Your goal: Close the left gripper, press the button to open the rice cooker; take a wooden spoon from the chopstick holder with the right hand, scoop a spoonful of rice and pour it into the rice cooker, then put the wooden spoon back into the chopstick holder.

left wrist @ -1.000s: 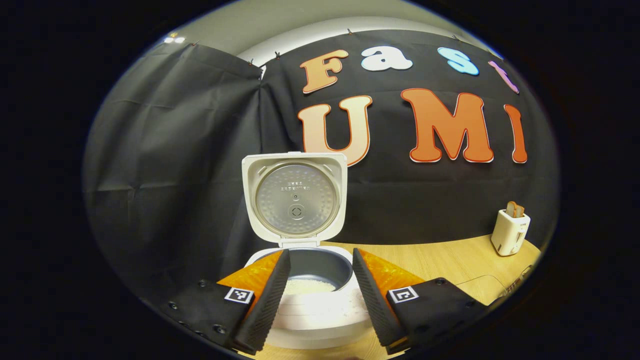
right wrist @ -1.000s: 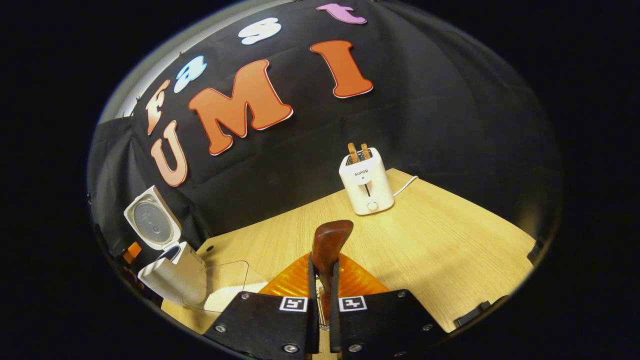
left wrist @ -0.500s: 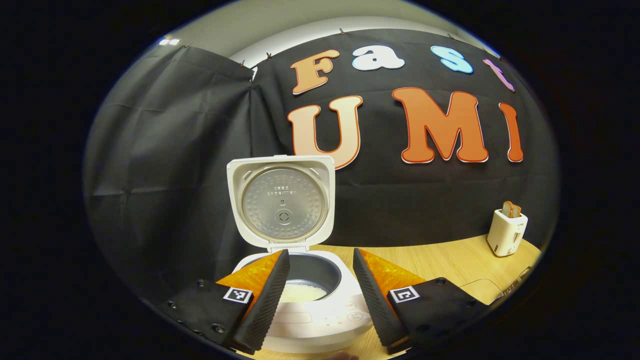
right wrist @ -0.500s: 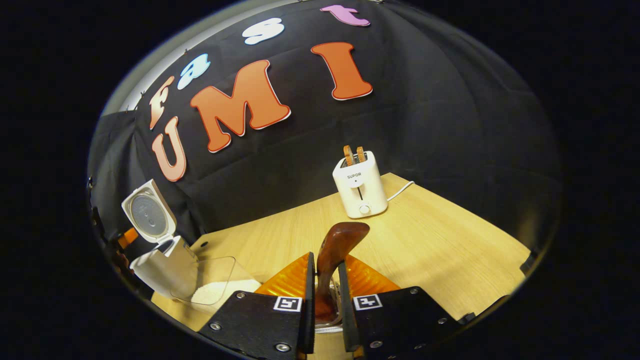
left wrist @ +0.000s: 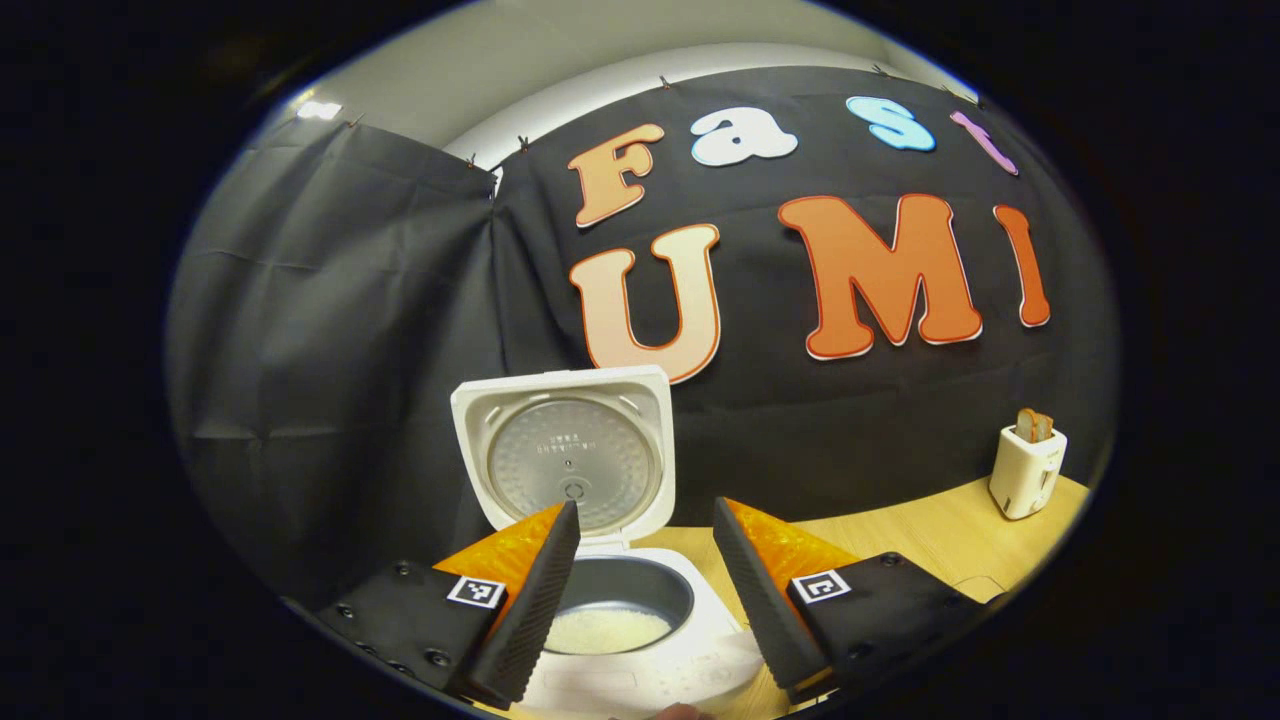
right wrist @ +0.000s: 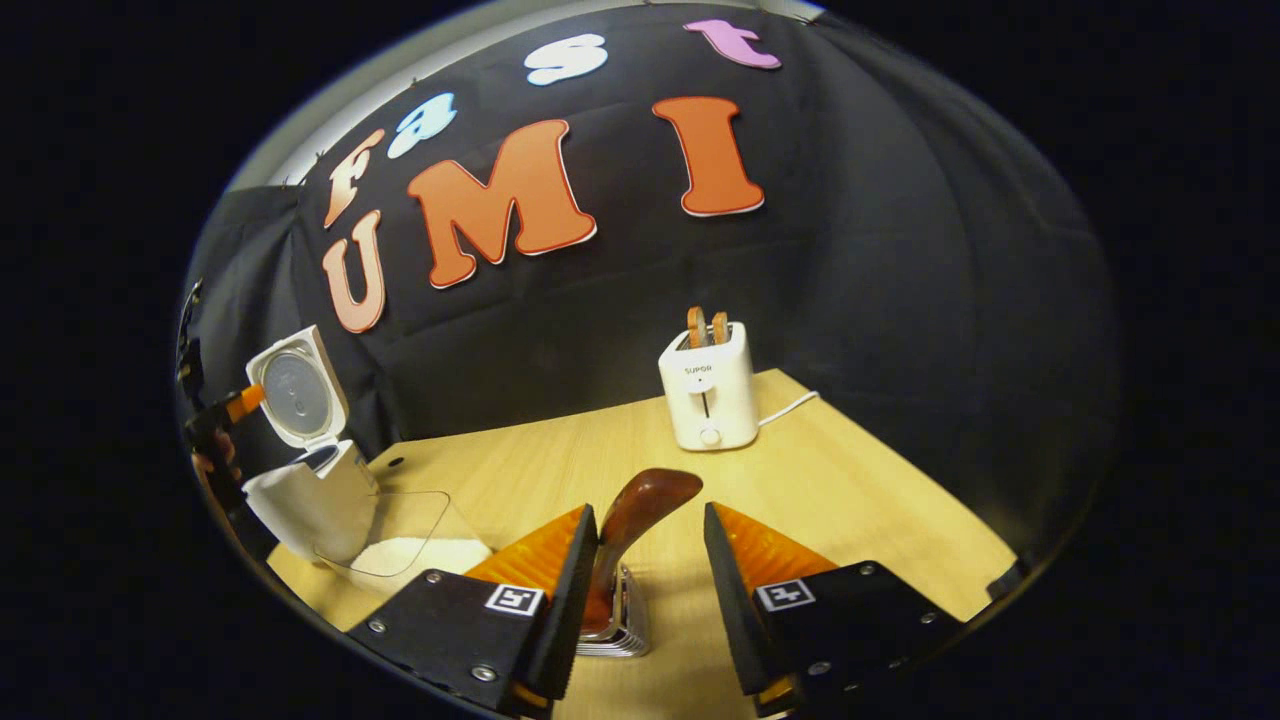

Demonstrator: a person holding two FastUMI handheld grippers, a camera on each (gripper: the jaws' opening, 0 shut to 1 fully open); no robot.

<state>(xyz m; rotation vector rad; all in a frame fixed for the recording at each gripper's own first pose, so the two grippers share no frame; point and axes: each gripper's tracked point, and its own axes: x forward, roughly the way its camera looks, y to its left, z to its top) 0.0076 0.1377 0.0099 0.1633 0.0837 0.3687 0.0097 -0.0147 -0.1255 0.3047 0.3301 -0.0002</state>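
The white rice cooker (left wrist: 640, 660) stands open with its lid (left wrist: 565, 455) upright, and white rice (left wrist: 607, 630) lies in its pot. My left gripper (left wrist: 645, 503) is open above the cooker's front, with nothing between its fingers. The dark wooden spoon (right wrist: 640, 500) stands bowl up in the metal chopstick holder (right wrist: 615, 625). My right gripper (right wrist: 648, 512) is open around the spoon, whose handle runs close to the left finger. In the right gripper view the rice cooker (right wrist: 305, 495) is at the far left, with the left gripper (right wrist: 225, 415) and a hand beside it.
A clear container with rice (right wrist: 400, 540) sits beside the cooker on the wooden table (right wrist: 850, 480). A white toaster (right wrist: 708, 385) with two slices stands at the back by the black cloth wall; in the left gripper view the toaster (left wrist: 1028, 460) is at the far right.
My right gripper has opened and let go of the spoon, which now stands in the holder. My left gripper has pulled back from the cooker.
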